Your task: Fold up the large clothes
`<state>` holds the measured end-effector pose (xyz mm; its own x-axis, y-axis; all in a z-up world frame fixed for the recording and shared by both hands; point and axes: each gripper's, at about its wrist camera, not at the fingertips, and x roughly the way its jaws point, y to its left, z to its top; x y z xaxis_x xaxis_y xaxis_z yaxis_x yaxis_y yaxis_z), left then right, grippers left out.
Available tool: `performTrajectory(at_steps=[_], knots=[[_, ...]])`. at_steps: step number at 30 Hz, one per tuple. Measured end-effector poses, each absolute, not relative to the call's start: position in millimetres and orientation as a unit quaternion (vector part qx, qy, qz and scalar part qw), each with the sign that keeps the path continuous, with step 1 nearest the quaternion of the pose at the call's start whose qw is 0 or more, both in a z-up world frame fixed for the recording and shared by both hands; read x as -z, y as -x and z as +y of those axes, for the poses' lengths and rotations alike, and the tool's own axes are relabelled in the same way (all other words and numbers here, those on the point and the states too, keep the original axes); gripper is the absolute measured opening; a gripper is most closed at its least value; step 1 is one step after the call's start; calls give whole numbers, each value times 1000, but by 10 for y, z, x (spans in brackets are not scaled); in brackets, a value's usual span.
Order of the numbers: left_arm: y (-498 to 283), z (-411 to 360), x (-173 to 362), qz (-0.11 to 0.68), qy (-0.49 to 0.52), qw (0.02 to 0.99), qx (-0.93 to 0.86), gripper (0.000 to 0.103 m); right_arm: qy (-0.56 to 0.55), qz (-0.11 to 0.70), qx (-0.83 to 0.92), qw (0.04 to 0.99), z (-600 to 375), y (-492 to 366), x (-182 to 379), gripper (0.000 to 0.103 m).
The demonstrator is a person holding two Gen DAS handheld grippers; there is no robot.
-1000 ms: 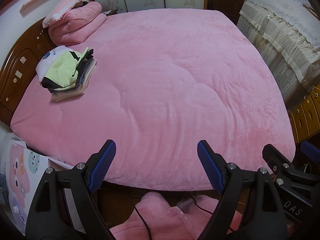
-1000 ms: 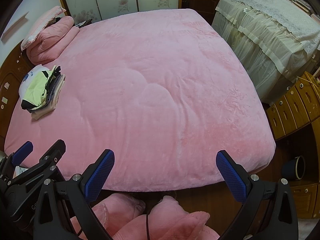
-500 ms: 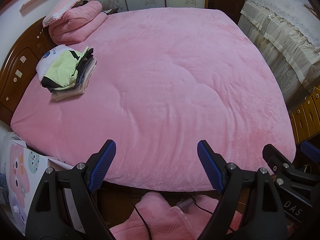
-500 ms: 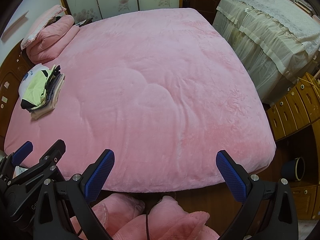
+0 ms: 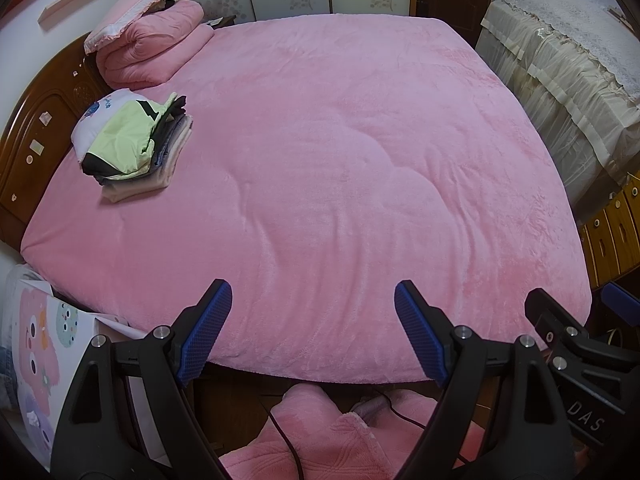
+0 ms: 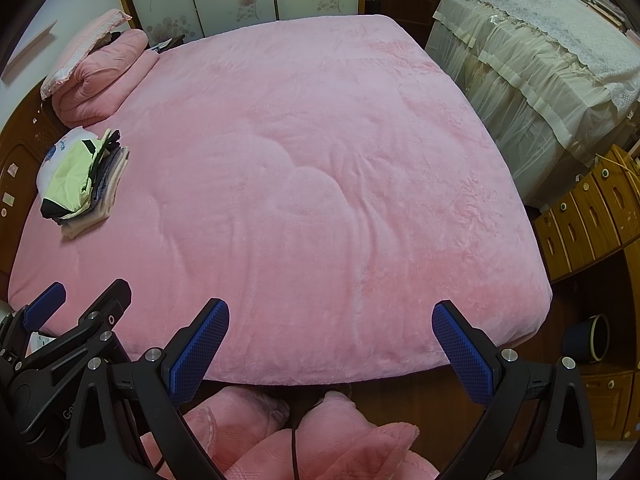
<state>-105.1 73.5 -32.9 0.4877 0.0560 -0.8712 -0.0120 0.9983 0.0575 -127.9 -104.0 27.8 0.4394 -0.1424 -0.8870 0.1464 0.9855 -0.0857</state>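
A stack of folded clothes [image 5: 132,148], light green and black on top, lies at the left side of a bed with a pink fleece cover [image 5: 340,152], near the headboard. It also shows in the right wrist view [image 6: 80,184]. My left gripper [image 5: 308,332] is open and empty, held above the near edge of the bed. My right gripper [image 6: 328,344] is open and empty, beside it to the right, also over the near edge. Each gripper shows at the edge of the other's view.
A rolled pink quilt and pillow [image 5: 148,48] sit at the far left corner. A wooden headboard [image 5: 36,132] lines the left. A lace-covered cabinet [image 6: 540,68] and wooden drawers [image 6: 592,212] stand to the right. Pink slippers [image 6: 312,432] and a cable are below.
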Motion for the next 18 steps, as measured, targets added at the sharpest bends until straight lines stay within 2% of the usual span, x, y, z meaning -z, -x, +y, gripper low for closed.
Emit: performTrajectory(at_steps=[18], knots=[[1035,717,331,507,-21,862,-20,82,2,525,80,847,-1125,1201,-296,103]])
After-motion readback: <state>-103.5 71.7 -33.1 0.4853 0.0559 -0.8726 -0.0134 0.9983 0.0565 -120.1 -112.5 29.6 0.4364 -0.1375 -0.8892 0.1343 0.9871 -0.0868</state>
